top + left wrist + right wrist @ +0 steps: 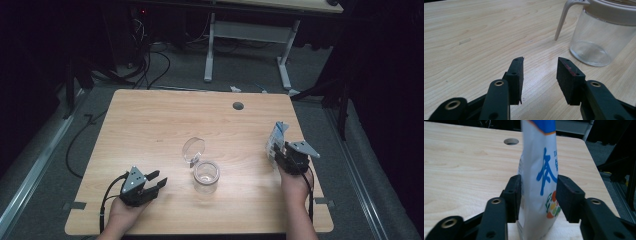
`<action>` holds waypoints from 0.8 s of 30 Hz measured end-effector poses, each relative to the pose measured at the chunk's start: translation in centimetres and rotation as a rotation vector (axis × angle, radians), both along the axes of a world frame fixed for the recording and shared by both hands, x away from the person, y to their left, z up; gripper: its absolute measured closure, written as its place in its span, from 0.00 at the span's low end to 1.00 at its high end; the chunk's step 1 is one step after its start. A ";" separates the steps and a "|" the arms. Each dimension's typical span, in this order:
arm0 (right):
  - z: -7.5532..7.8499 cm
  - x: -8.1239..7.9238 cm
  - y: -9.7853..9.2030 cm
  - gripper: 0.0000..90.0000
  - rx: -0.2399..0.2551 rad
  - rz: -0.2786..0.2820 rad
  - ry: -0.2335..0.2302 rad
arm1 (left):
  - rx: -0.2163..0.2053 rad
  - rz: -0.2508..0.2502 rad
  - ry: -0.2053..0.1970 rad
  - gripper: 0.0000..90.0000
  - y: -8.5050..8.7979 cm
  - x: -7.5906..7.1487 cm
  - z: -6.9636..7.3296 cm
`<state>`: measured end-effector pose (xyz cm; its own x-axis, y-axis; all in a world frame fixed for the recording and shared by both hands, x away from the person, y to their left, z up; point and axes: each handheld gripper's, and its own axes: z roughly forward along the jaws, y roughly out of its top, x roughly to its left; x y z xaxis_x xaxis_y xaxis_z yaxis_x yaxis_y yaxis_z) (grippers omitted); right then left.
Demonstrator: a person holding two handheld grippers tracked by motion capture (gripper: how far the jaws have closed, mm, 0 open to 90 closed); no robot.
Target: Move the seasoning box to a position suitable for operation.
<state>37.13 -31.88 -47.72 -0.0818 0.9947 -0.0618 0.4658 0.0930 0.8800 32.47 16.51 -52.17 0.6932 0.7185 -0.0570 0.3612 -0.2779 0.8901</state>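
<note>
The right gripper (281,150) is sitting near the table's (150,130) 3 o'clock edge, with a white and blue packet (276,137) standing upright between its jaws. In the right gripper view the packet (540,182) is passing between the two pads; the left pad is lying against it and the right pad is at its edge, but whether they are truly squeezing it I cannot tell, since the packet is not visibly creased there.

The left gripper (156,183) is resting at about 7 o'clock on the table, its jaws spread with nothing between them, pointing toward the glass jar (206,176). The jar is standing just below the table's centre, its hinged lid (193,150) tipped up and open at the jar's 11 o'clock. In the left gripper view the jar (602,37) is sitting at 1 o'clock beyond the pads, well apart from them.

The step in hand appears to be taking hold of the packet, probably to bring it to the open jar. The next move is likely calling for a firm pinch low on the packet, then a lift and a carry toward 9 o'clock, while the left gripper is steadying the jar.
</note>
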 end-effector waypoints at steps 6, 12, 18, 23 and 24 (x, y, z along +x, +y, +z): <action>0.1 1.0 0.8 0.62 -0.013 -0.013 0.011 | -0.003 0.004 -0.001 0.63 0.1 0.0 0.0; 0.3 1.0 0.6 0.75 -0.003 -0.034 0.021 | -0.006 0.003 0.000 0.63 0.2 0.1 0.0; 0.5 0.4 0.2 0.89 0.008 -0.025 0.001 | -0.003 0.001 -0.002 0.63 0.1 0.0 -0.1; 0.5 0.3 0.0 0.94 0.005 0.006 -0.004 | -0.002 -0.002 -0.004 0.63 0.0 0.0 0.0; 0.5 0.3 0.0 0.94 0.004 0.010 -0.004 | -0.005 -0.003 -0.007 0.62 0.0 0.0 0.0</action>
<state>37.41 -31.89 -47.22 -0.0915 0.9941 -0.0581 0.4615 0.0941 0.8821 32.42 16.51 -52.21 0.6959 0.7160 -0.0556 0.3543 -0.2750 0.8938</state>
